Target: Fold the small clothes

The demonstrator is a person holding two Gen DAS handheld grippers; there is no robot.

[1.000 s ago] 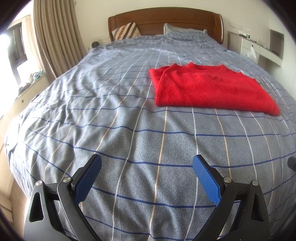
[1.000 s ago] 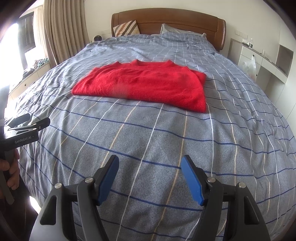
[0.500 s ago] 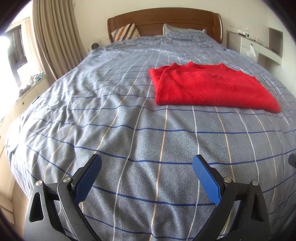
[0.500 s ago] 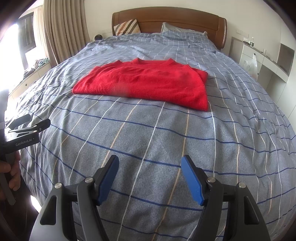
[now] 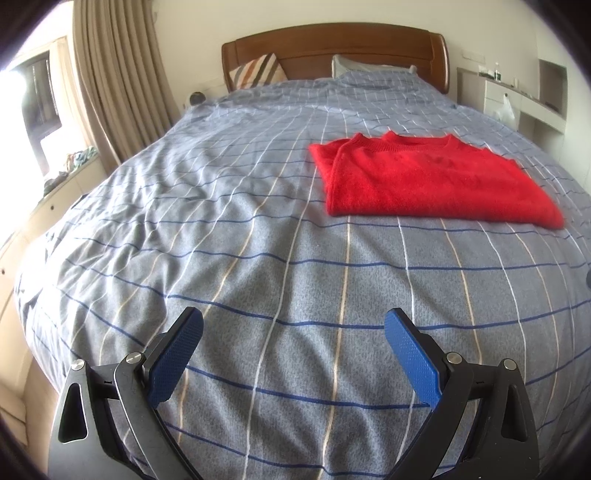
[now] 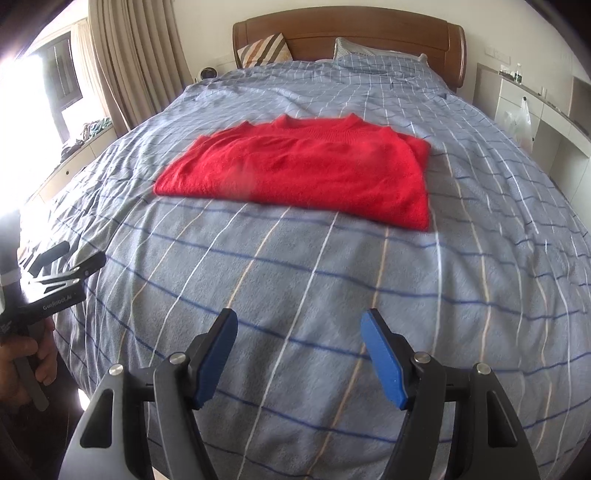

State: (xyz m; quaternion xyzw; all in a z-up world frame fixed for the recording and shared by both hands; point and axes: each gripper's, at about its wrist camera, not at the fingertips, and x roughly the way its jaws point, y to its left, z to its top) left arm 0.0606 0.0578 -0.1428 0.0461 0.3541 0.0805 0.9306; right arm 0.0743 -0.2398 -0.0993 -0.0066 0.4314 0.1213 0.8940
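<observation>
A folded red sweater [image 6: 306,170] lies on the checked grey-blue bed [image 5: 258,280], below the wooden headboard [image 5: 332,48]. Beige curtains [image 5: 122,81] hang beside it. The left gripper [image 5: 293,328] and right gripper [image 6: 299,332] are both spread, empty.

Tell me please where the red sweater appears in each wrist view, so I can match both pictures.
Left wrist: the red sweater lies right of centre, upper half.
Right wrist: the red sweater lies near the centre, upper half.
Shared landmark: the wooden headboard at the top.
</observation>
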